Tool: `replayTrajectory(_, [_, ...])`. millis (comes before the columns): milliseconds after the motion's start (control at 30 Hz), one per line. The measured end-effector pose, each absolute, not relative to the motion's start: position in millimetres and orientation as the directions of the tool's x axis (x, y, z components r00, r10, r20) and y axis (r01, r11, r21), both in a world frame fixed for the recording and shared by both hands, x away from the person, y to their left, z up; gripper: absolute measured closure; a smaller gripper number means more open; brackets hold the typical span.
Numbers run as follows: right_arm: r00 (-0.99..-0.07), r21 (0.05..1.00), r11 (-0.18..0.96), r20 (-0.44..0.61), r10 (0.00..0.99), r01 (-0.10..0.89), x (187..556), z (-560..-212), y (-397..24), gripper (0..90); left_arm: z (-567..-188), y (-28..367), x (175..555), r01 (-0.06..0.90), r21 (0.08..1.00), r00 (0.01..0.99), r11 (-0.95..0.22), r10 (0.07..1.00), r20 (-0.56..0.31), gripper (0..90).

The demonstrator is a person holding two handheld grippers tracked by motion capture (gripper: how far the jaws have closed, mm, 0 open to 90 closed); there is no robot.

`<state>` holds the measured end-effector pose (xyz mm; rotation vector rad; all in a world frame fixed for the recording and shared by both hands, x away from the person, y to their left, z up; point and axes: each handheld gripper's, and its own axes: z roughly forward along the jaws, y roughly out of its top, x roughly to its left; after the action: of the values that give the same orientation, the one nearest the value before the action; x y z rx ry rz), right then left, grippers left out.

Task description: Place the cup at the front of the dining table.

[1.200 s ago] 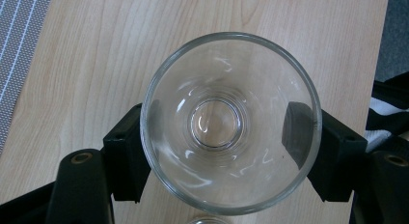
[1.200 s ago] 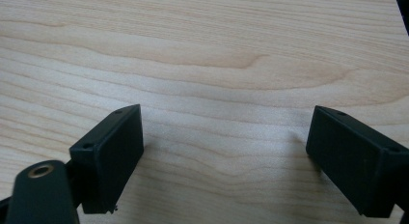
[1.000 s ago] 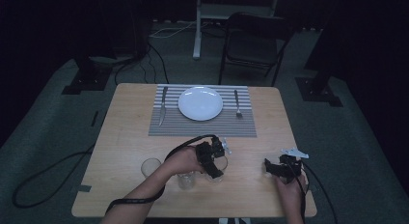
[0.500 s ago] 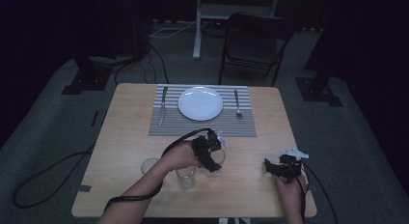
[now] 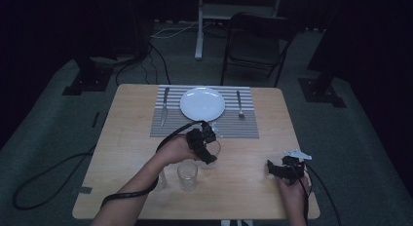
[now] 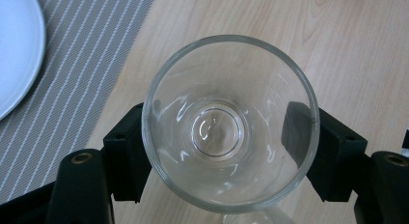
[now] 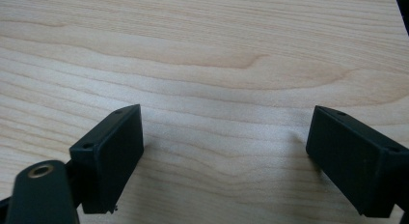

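Spanning most of the floor space, wooden table [image 5: 122,138] carries striped placemat [image 5: 170,126] with white plate [image 5: 202,103]. Left gripper [image 5: 208,147] clenched on clear glass [image 6: 229,122], held above tabletop just beside placemat's near edge. Right gripper [image 7: 224,156] jaws spread wide, nothing between.

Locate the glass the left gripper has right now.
In the high view the glass sits clamped in the left gripper, just below the striped placemat, beyond a second glass.

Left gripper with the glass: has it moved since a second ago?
Yes. The left gripper, shut on the glass, has moved up the high view toward the striped placemat.
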<state>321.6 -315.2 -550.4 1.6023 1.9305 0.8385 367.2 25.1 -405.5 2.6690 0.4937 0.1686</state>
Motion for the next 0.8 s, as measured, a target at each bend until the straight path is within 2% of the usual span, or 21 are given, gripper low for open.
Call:
replayTrajectory(367, [-0.19,0.723,0.123,0.012,0.982,0.68,321.6,-550.3,-315.3,12.8,-401.8,51.9,376.1,0.362,0.413,0.908,-0.836,0.417,0.048,29.4])
replayTrajectory(600, [-0.19,0.723,0.123,0.012,0.982,0.68,321.6,-550.3,-315.2,12.8,-398.3,77.3,384.6,0.424,0.429,0.883,-0.797,0.469,-0.002,29.4])
replayTrajectory(800, [-0.19,0.722,0.121,0.014,0.982,0.681,321.6,-550.3,-315.1,12.8,-396.8,91.5,389.3,0.446,0.423,0.861,-0.789,0.507,0.039,29.4])
